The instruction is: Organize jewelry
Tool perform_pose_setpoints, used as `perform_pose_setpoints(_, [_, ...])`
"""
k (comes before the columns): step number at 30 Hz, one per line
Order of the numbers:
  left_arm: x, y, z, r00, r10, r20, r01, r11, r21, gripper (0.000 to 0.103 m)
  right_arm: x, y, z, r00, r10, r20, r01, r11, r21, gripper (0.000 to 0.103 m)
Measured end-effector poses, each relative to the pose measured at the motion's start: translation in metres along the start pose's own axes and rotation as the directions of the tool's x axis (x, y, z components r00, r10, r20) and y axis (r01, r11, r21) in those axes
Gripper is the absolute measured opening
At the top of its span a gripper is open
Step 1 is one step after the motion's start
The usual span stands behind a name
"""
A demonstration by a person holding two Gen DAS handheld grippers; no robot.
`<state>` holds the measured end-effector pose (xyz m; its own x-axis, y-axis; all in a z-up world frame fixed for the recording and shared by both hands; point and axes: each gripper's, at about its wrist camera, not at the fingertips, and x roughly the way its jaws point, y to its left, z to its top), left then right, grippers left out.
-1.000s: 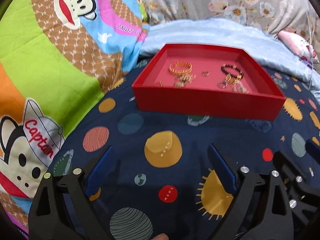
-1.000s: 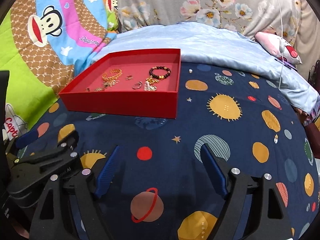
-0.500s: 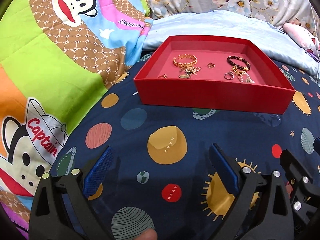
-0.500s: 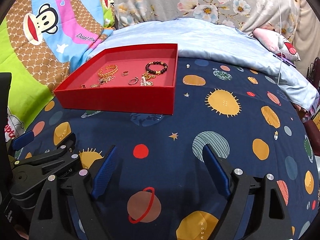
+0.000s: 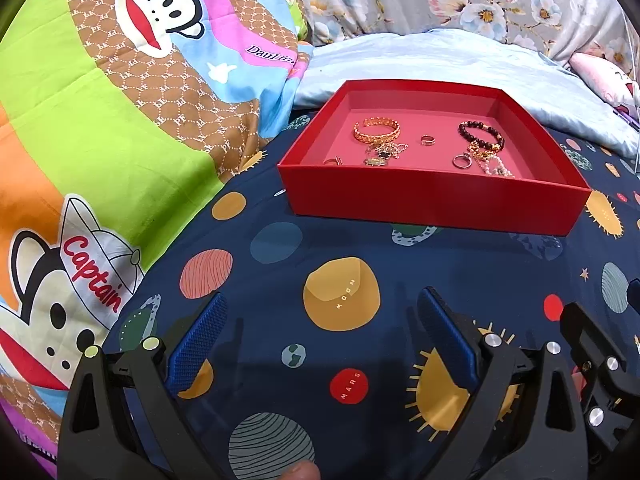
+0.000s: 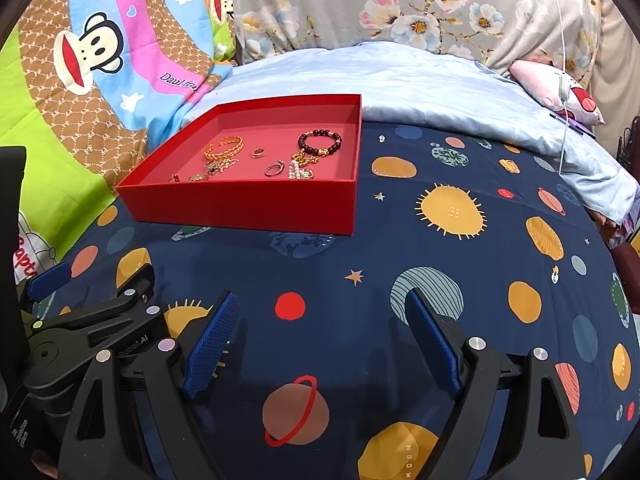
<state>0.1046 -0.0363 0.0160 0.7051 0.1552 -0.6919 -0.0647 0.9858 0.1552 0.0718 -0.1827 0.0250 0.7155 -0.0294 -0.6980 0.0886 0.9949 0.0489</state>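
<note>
A red tray (image 5: 432,200) (image 6: 240,204) lies on the navy planet-print bedspread. Inside it lie a gold chain bracelet (image 5: 376,130) (image 6: 224,149), a dark bead bracelet (image 5: 480,134) (image 6: 320,142), small rings (image 5: 427,141) (image 6: 258,153), a pearl piece (image 6: 296,170) and a tangle of gold chain (image 5: 382,156). My left gripper (image 5: 320,320) is open and empty, hovering over the bedspread short of the tray. My right gripper (image 6: 322,320) is open and empty, right of the left one and also short of the tray. A tiny stud (image 6: 382,137) lies on the bedspread right of the tray.
A cartoon monkey quilt (image 5: 100,120) rises on the left. A pale blue sheet (image 6: 400,80) and floral pillows (image 6: 400,0) lie behind the tray. A pink plush (image 6: 560,92) and a white cable (image 6: 564,60) are at the far right.
Both grippers have drawn back and risen a little, so more of the tray floor shows. Both stay open and empty.
</note>
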Motion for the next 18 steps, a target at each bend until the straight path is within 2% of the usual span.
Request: perform_pose_setpoints(18, [0.0016,-0.0009,0.0001,0.999,-0.032,-0.005,0.032,0.999,-0.004,0.092,0.0006,0.0010,0.0002,1.000,-0.002,0.006,0.002,1.000,0.003,0.085])
